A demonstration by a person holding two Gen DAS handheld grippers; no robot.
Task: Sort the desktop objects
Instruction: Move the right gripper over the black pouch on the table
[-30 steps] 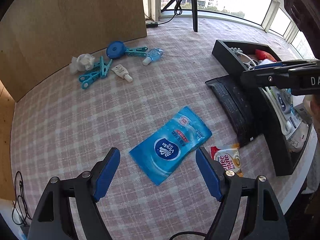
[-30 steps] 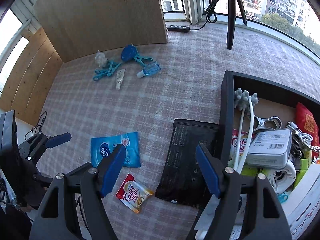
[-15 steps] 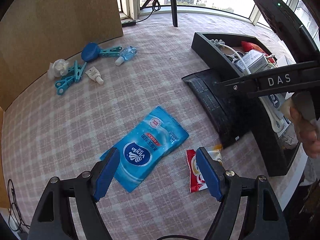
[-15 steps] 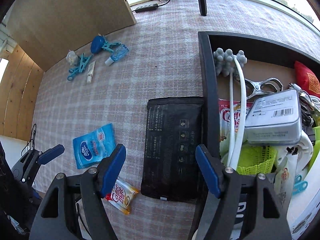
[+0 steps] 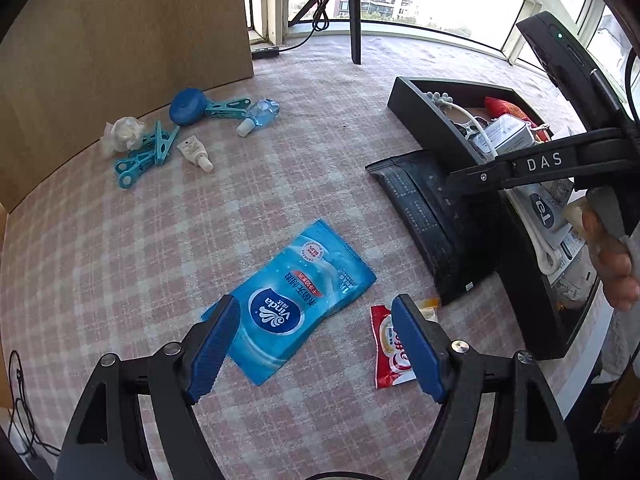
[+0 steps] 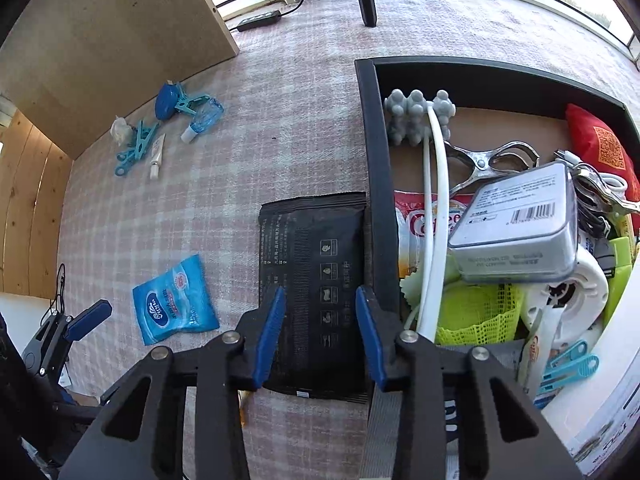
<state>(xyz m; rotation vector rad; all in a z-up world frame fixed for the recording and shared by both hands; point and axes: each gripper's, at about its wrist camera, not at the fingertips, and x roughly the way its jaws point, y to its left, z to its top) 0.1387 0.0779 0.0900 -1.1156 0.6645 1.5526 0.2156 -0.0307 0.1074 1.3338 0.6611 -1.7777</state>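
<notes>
My left gripper (image 5: 316,340) hangs open above the checked cloth, with a blue Vinda tissue pack (image 5: 296,292) lying under its left finger and a red coffee creamer sachet (image 5: 388,344) partly behind its right finger. My right gripper (image 6: 320,320) points down over a flat black pouch (image 6: 312,248) that lies against the left wall of the black tray (image 6: 372,140). Its jaws are closing with the pouch showing between them, and the pads do not visibly press on it. The left wrist view shows the same pouch (image 5: 420,208) under the right gripper's arm (image 5: 540,162).
The tray (image 5: 420,120) is packed with a grey tin (image 6: 516,224), a white cable, clips and sachets. Blue clothes pegs (image 5: 144,152), a small bottle (image 5: 260,114), a tube (image 5: 194,152) and crumpled tissue (image 5: 124,132) lie near a wooden board (image 5: 120,32). A tripod leg (image 5: 354,20) stands at the back.
The right gripper rolled and came over the black pouch, and its jaws have narrowed. The left gripper stays open and shifted only slightly over the tissue pack.
</notes>
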